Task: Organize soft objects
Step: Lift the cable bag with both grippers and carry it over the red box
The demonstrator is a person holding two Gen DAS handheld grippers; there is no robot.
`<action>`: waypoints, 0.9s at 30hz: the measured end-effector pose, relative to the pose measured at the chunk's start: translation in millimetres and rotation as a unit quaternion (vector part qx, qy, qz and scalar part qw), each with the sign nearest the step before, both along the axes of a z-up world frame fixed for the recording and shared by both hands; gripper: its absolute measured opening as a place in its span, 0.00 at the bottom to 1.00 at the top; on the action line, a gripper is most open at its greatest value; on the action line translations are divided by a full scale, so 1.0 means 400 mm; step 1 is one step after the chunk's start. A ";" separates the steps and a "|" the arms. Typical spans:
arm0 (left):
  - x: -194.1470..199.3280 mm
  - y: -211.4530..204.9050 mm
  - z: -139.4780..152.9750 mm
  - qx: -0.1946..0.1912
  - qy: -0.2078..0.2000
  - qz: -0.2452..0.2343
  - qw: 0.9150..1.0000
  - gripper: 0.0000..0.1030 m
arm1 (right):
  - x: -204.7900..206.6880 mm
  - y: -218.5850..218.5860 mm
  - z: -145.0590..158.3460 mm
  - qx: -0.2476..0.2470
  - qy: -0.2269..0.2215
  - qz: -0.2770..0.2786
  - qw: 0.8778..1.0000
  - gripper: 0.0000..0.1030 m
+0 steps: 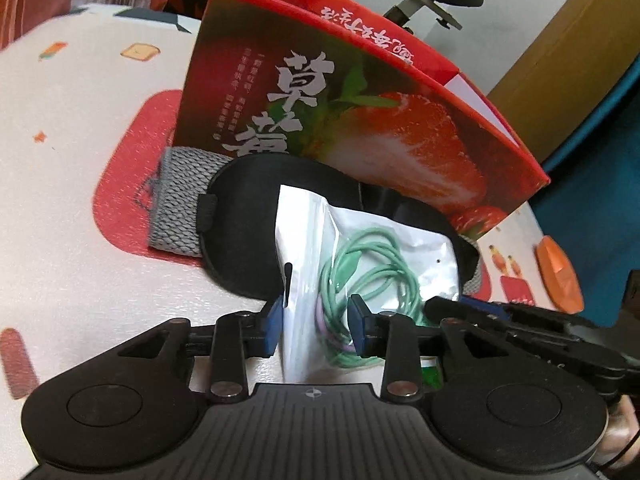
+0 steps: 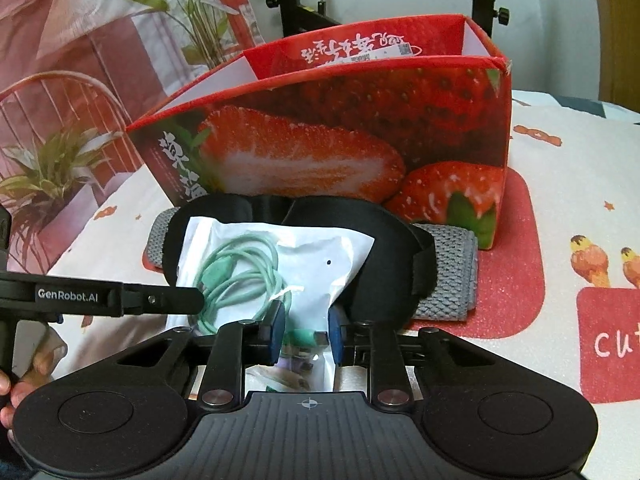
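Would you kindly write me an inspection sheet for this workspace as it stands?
Surface: patterned white-and-red table cover.
Job's things: clear bag with green cable lies on black eye mask, over grey knitted cloth, before strawberry box.
Clutter: orange object.
Grippers: left gripper and right gripper each straddle the bag's near end; grip unclear.
Cables: only the bagged one.
Surroundings: plants, black stands.
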State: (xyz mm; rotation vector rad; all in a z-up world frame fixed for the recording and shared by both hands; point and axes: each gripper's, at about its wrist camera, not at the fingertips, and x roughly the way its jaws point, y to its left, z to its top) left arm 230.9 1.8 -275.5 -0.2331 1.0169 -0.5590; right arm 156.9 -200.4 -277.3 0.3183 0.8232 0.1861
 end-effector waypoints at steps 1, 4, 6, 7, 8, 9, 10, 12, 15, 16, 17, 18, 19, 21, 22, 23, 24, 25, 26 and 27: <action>0.001 0.000 -0.002 -0.004 -0.001 -0.001 1.000 0.36 | 0.000 0.000 -0.002 0.000 0.001 0.000 1.000 0.21; 0.001 -0.006 -0.003 -0.008 0.002 -0.004 1.000 0.35 | 0.001 -0.003 -0.007 0.006 0.003 -0.003 1.000 0.21; -0.005 -0.013 0.003 -0.009 0.001 -0.011 1.000 0.21 | 0.002 -0.002 -0.008 0.007 0.004 -0.005 1.000 0.21; -0.008 -0.014 0.007 -0.008 0.001 -0.013 1.000 0.21 | 0.001 0.000 -0.007 0.006 0.004 -0.006 1.000 0.21; -0.013 -0.015 0.011 -0.005 0.000 -0.014 1.000 0.19 | 0.001 0.001 -0.004 0.005 0.003 -0.006 1.000 0.21; -0.016 -0.015 0.013 -0.006 -0.001 -0.015 1.000 0.19 | -0.001 0.002 -0.001 0.004 0.001 -0.007 1.000 0.21; -0.019 -0.010 0.016 -0.012 -0.001 -0.012 1.000 0.18 | -0.002 0.000 0.001 0.007 0.000 -0.009 1.000 0.20; -0.026 0.001 0.022 -0.022 -0.004 -0.009 1.000 0.18 | -0.006 -0.005 0.008 0.013 -0.004 -0.012 1.000 0.20; -0.040 0.009 0.052 -0.027 -0.024 -0.010 0.999 0.18 | -0.020 -0.006 0.028 0.011 -0.023 -0.008 1.000 0.19; -0.044 0.007 0.064 -0.027 -0.035 -0.012 0.999 0.18 | -0.024 -0.005 0.037 0.008 -0.030 -0.007 1.000 0.19; -0.049 0.006 0.078 -0.026 -0.046 -0.014 0.999 0.18 | -0.029 -0.005 0.048 0.005 -0.039 -0.006 0.999 0.19; -0.054 0.005 0.093 -0.025 -0.058 -0.016 0.998 0.18 | -0.032 -0.005 0.057 0.004 -0.047 -0.006 0.999 0.19; -0.058 0.005 0.105 -0.026 -0.068 -0.017 0.997 0.18 | -0.036 -0.007 0.067 0.003 -0.055 -0.005 0.998 0.19; -0.063 0.007 0.133 -0.029 -0.085 -0.018 0.996 0.18 | -0.042 -0.009 0.089 0.000 -0.073 -0.005 0.997 0.19; -0.062 0.003 0.144 -0.031 -0.091 -0.018 0.995 0.18 | -0.041 -0.009 0.101 -0.001 -0.081 -0.005 0.997 0.19; -0.062 0.004 0.157 -0.032 -0.096 -0.018 0.995 0.18 | -0.043 -0.009 0.113 -0.004 -0.090 -0.004 0.996 0.19; -0.061 0.003 0.169 -0.034 -0.101 -0.018 0.994 0.18 | -0.044 -0.009 0.125 -0.008 -0.098 -0.002 0.995 0.19; -0.060 0.002 0.182 -0.034 -0.107 -0.018 0.994 0.18 | -0.041 -0.007 0.136 -0.010 -0.104 -0.001 0.995 0.19; -0.059 0.002 0.196 -0.034 -0.112 -0.018 0.993 0.18 | -0.041 -0.007 0.149 -0.013 -0.112 0.000 0.994 0.19; -0.057 -0.004 0.210 -0.033 -0.118 -0.019 0.992 0.18 | -0.040 -0.008 0.161 -0.015 -0.118 0.000 0.993 0.19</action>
